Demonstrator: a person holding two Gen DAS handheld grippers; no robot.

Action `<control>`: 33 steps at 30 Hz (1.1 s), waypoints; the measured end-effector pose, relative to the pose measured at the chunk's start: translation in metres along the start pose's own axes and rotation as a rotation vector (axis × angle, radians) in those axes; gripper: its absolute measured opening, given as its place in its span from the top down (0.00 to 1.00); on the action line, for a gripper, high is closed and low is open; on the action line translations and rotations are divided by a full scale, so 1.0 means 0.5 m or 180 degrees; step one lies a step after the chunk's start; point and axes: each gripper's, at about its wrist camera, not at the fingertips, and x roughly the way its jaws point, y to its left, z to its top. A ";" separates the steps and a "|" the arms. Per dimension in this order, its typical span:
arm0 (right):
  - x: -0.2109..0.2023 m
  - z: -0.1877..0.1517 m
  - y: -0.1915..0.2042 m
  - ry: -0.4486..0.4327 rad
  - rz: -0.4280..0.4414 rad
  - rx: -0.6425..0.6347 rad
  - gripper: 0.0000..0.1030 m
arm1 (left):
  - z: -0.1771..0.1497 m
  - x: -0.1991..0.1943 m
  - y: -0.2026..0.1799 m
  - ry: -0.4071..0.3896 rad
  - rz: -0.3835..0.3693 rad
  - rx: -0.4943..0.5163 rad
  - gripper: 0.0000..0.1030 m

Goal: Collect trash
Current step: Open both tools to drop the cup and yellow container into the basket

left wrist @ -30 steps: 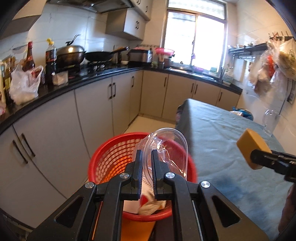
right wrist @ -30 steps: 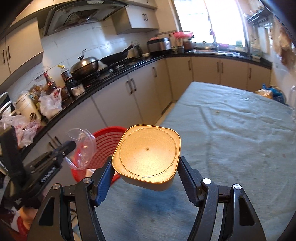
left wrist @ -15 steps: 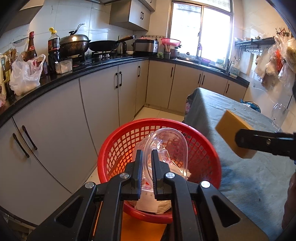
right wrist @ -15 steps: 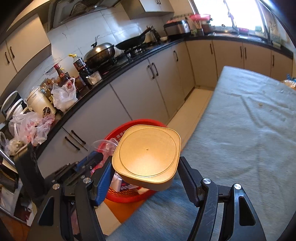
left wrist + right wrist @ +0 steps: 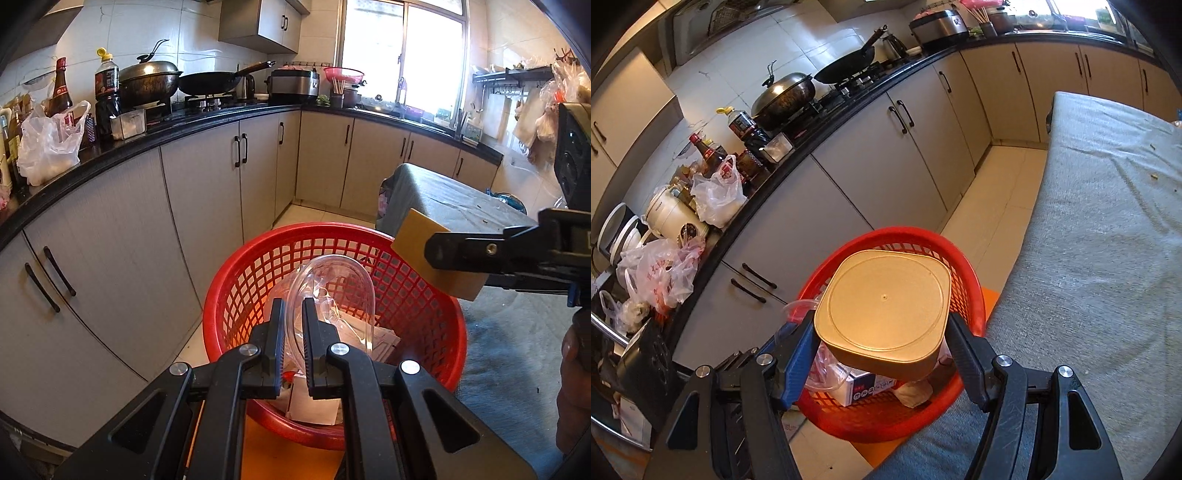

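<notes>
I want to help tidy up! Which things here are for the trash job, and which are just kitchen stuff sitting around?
For the job:
clear plastic lid in the left gripper
tan container in the right gripper
red basket

Just lying about:
wok
frying pan
sauce bottles
white bag

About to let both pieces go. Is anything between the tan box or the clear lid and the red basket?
Nothing visible does. The tan box hangs over the red basket, and the clear lid hangs over its open mouth. Only trash already lying in the basket sits below them.
</notes>
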 end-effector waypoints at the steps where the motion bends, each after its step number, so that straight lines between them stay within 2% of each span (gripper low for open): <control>1: 0.003 0.001 -0.002 0.0006 -0.0009 0.0009 0.29 | 0.000 0.002 0.000 0.0002 0.0000 0.0001 0.92; 23: 0.027 0.008 -0.015 0.0047 -0.0046 0.0044 0.29 | -0.002 0.024 0.003 0.0033 0.0019 0.0005 0.92; 24: 0.025 0.008 -0.014 0.0038 -0.0049 0.0042 0.29 | -0.002 0.024 0.004 0.0033 0.0020 0.0008 0.91; 28: 0.007 0.008 -0.009 -0.0020 -0.0069 0.0017 0.29 | 0.000 0.020 0.002 0.0002 0.0038 -0.0003 0.74; 33: -0.021 0.010 -0.006 -0.0114 -0.0120 -0.0005 0.29 | 0.004 0.010 -0.006 -0.0046 0.0047 0.0019 0.67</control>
